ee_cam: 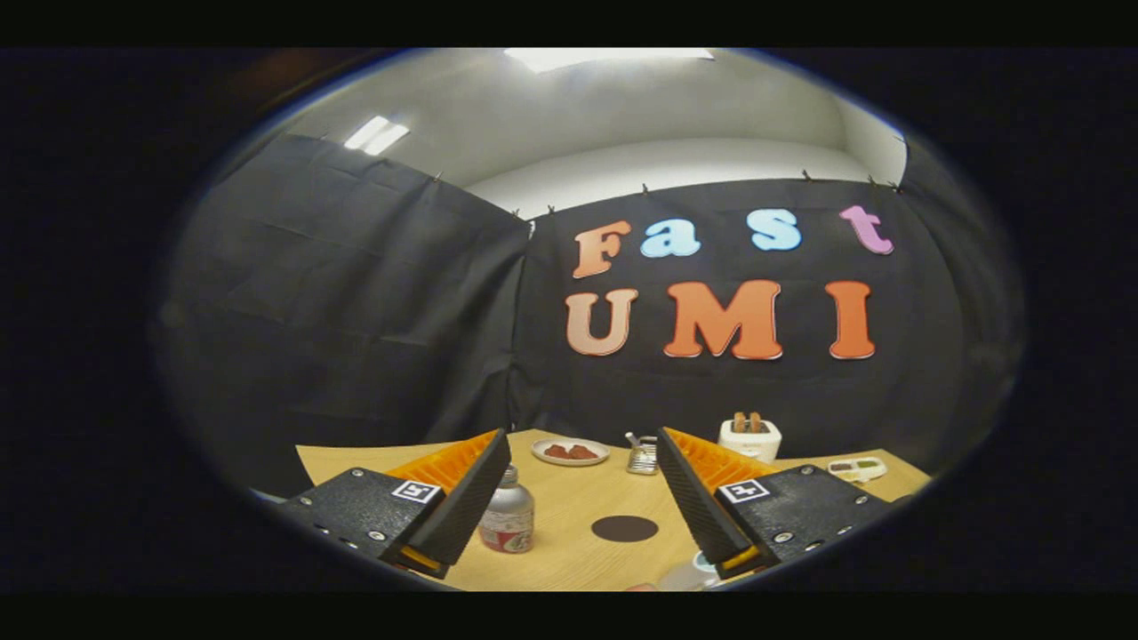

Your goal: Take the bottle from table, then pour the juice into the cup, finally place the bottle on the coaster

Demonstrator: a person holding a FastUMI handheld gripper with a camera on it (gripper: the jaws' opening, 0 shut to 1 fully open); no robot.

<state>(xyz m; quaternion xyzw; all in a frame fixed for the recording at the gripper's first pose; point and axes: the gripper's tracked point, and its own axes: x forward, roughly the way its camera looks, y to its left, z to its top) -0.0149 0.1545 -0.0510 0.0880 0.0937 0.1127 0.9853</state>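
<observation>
- The task looks barely begun: the bottle [507,520] stands upright on the wooden surface [569,551], untouched, so taking it, pouring and setting it down all appear to be left.
- The gripper [582,462] hangs above the surface with its fingers [471,498] spread wide apart and nothing between them; they grasp nothing.
- The bottle stands just beside the inner face of the left finger, partly hidden behind it, with its cap near that finger's tip. It sits off to the left of the gap's middle, not centred between the fingers.
- The coaster [625,528], a dark round disc, lies flat on the surface between the two fingers, a little to the right of the bottle and apart from it. It is bare, so the last step is clearly not done.
- The cup [689,576] seems to be the pale round shape low down by the base of the right finger, largely hidden by it; whether it holds any juice cannot be told.
- Beyond the fingers, toward the far edge of the surface, stand a plate [570,452] with reddish food, a small metal holder [642,456], a toaster [749,437] with two slices in it, and a small tray [857,468] off to the right.
- As a judgement, the next move calls for shifting left so the bottle comes to the middle of the gap before closing.
</observation>
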